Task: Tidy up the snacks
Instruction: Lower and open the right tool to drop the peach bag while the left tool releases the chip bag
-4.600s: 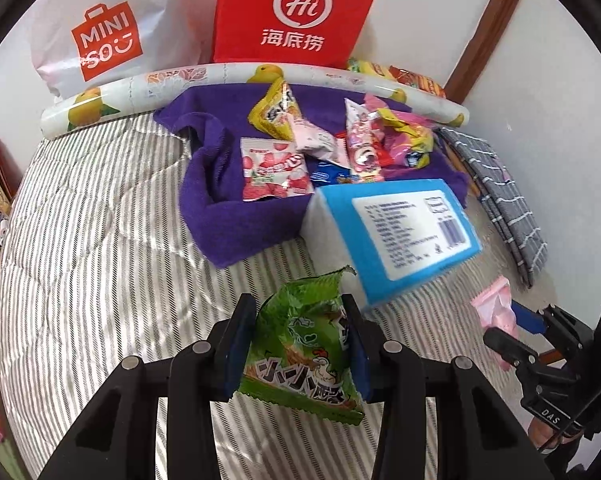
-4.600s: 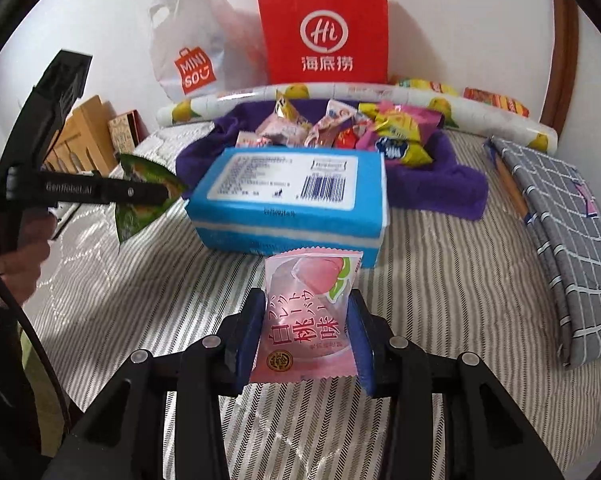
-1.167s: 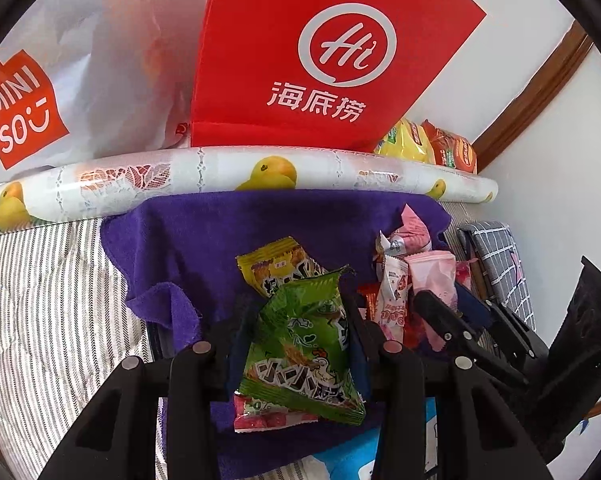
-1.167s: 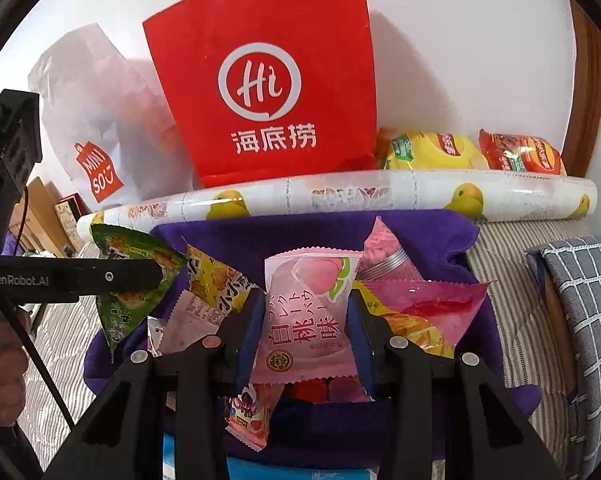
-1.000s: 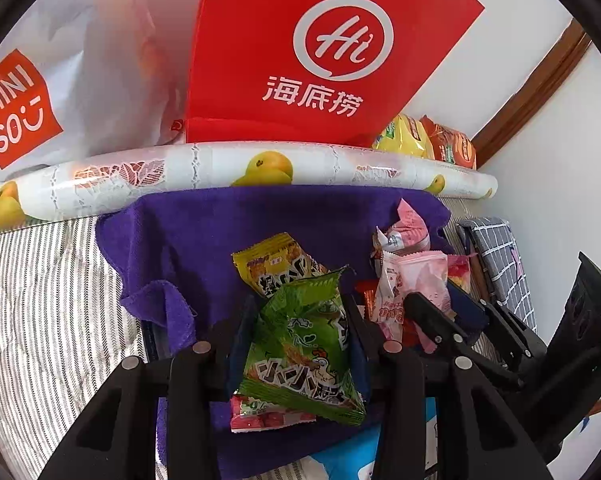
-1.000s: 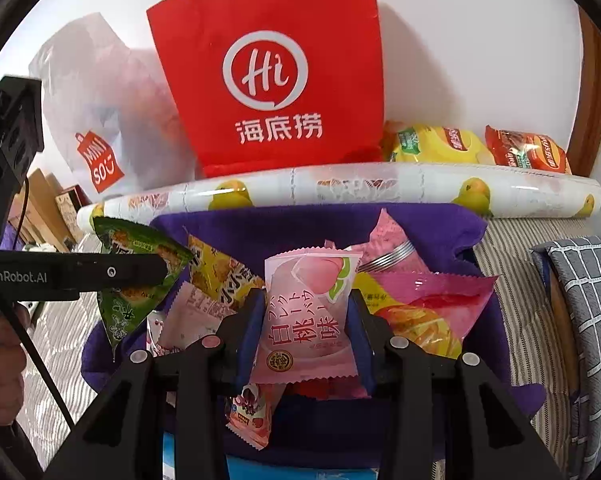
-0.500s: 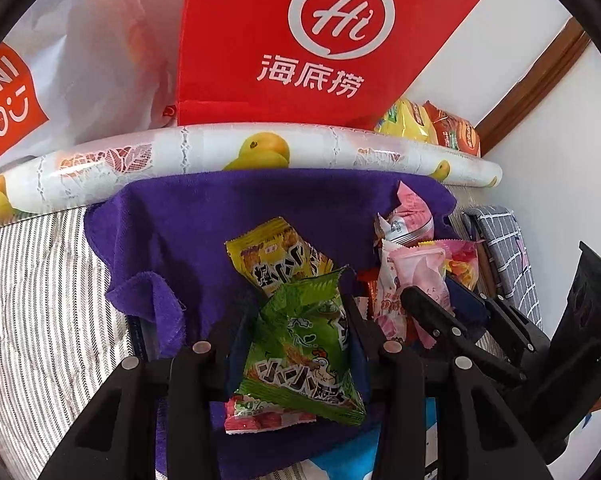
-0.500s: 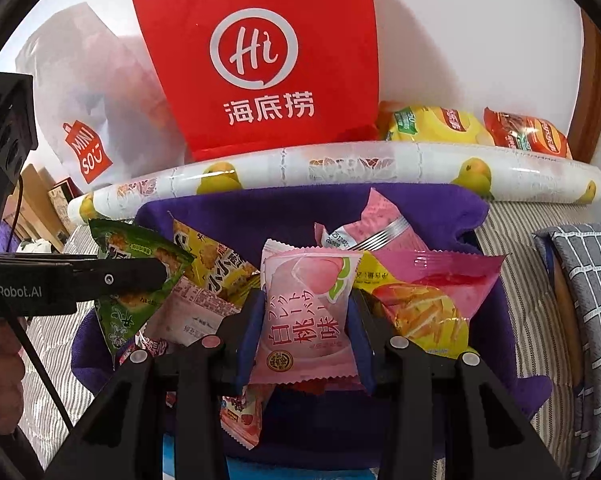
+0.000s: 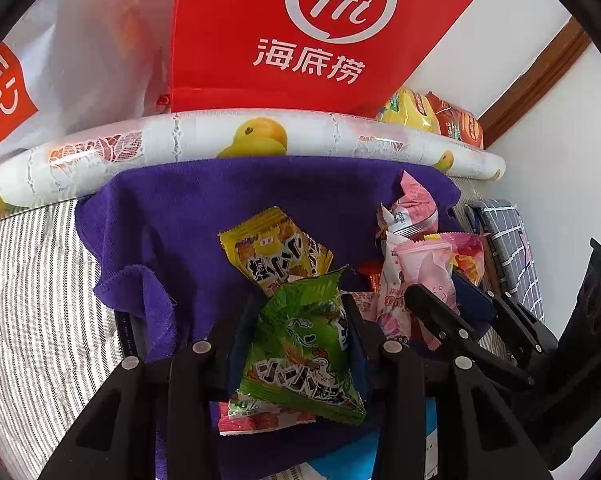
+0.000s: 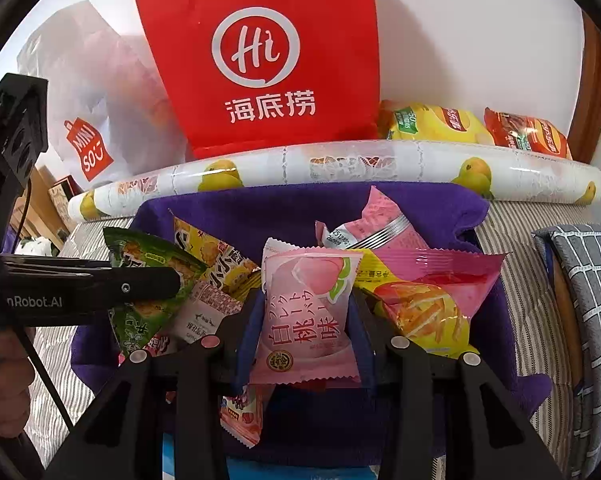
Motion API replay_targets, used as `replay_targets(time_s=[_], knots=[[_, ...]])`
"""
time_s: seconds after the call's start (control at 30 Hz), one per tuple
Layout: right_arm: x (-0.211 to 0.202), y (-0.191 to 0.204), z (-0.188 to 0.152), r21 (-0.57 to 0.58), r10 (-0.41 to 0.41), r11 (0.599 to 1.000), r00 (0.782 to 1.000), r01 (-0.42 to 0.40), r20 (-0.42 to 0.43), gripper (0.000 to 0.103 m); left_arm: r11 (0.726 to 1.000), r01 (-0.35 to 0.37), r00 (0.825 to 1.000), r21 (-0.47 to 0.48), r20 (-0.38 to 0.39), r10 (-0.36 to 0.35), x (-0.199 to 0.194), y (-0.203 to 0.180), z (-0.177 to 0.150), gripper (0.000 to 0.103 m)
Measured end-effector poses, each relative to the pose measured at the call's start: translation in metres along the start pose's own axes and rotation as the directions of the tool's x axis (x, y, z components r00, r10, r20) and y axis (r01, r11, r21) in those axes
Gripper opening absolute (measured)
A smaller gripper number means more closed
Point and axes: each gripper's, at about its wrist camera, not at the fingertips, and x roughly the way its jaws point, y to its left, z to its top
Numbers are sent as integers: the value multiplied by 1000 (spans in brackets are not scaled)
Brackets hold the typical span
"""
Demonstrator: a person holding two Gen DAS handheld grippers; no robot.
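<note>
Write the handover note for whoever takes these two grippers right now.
Left gripper: shut on the green snack packet, held above the purple towel.
Right gripper: shut on the pink peach packet, also above the towel.
On the towel: yellow packet, pink-and-yellow chip bag, other small packets.
Done: both packets picked up and brought over the pile.
Left: release both, then sort the rest.
</note>
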Motion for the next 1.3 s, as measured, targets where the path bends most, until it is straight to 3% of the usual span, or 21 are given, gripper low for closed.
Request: replay_targets(time_s=[0.2, 0.83, 1.2, 1.3], knots=[[1, 3, 0, -17, -9, 1000, 1000, 9, -5, 44, 1000, 3, 1000, 4, -7, -3, 3, -2, 0, 40], [-7, 8, -2, -48, 4, 999, 1000, -4, 6, 70, 1000, 3, 1000, 19, -20, -2, 6, -6, -1, 40], [-5, 10, -4, -84, 1, 996, 1000, -3, -27, 74, 999, -1, 999, 48, -50, 3, 9, -13, -4, 42], [-7, 8, -4, -74, 5, 997, 1000, -7, -30, 74, 999, -7, 999, 46, -54, 10, 7, -12, -3, 49]])
